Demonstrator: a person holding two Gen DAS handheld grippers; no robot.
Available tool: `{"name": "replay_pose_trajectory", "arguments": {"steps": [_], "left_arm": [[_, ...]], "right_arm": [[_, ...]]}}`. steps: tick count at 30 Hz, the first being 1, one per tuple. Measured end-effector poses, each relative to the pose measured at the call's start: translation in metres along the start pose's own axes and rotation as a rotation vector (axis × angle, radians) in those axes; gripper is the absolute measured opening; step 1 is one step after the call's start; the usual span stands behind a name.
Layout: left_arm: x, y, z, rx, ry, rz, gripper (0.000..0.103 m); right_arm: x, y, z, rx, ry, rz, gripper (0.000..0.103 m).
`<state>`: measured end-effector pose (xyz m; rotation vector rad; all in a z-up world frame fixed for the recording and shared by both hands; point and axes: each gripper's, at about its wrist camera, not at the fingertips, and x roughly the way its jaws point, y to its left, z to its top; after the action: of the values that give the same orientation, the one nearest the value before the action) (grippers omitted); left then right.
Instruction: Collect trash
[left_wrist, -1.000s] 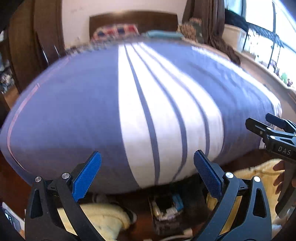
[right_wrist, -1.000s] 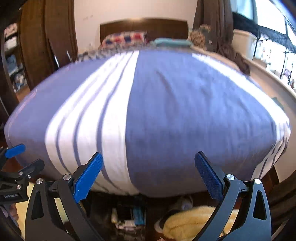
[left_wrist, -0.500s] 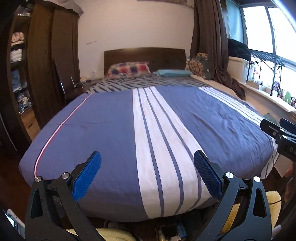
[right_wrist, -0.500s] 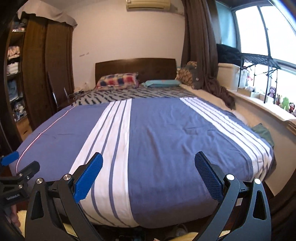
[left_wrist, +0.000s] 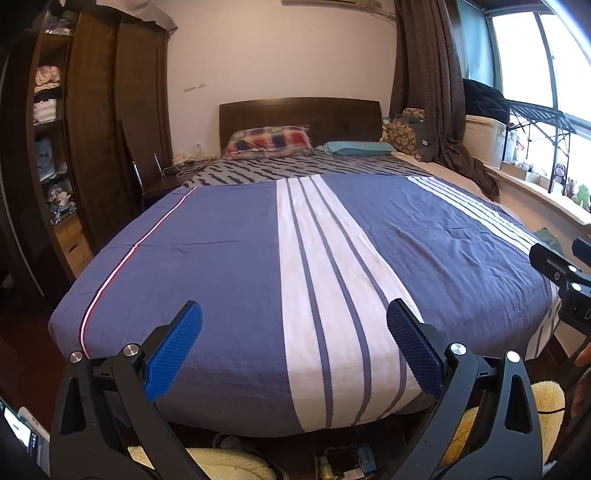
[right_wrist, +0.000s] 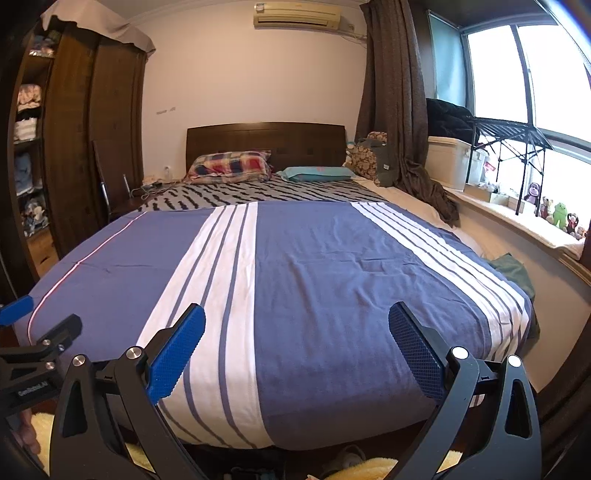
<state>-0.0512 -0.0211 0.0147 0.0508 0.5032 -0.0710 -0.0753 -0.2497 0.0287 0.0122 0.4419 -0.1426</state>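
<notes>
Both grippers hung side by side at the foot of the bed (left_wrist: 229, 258), facing along it toward the headboard (right_wrist: 266, 142). The left gripper (left_wrist: 293, 332) had its jaws spread wide with nothing between them, and the right gripper (right_wrist: 295, 334) was the same, spread and empty.

No trash could be picked out with certainty. The blue striped bedspread (right_wrist: 332, 288) lay smooth and bare. The likeliest place was the dark gap under the bed's foot, where the left view showed a small heap of clutter (left_wrist: 343, 465), too small and shadowed to identify. A green cloth (right_wrist: 511, 271) lay between the bed and the window ledge (right_wrist: 517, 225), probably clothing rather than rubbish.

This looked like the searching step: nothing was held and nothing had been singled out. The next move would likely call for tipping one gripper down toward the floor by the bed's foot to see what that clutter really was, then choosing a piece to pinch.

Counted: two grippers, one bed, two pillows, a plaid pillow (right_wrist: 231, 166) and a teal pillow (right_wrist: 319, 172), one wardrobe (left_wrist: 110, 129), one curtain (right_wrist: 395, 110), one air conditioner (right_wrist: 297, 16).
</notes>
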Motion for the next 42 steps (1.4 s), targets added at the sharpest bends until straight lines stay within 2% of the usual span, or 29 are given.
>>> {"name": "replay_pose_trajectory", "arguments": {"steps": [13,42], "left_arm": [[-0.0101,0.0026,0.0013,-0.008,-0.028,-0.006,0.095],[-0.0108,0.001,0.0016,-0.015,-0.035,-0.011,0.095]], "right_arm": [[-0.0038,0.0002,-0.0016,0.002,-0.001,0.001,0.099],[-0.0063,0.0034,-0.002,0.009,-0.002,0.009,0.1]]}}
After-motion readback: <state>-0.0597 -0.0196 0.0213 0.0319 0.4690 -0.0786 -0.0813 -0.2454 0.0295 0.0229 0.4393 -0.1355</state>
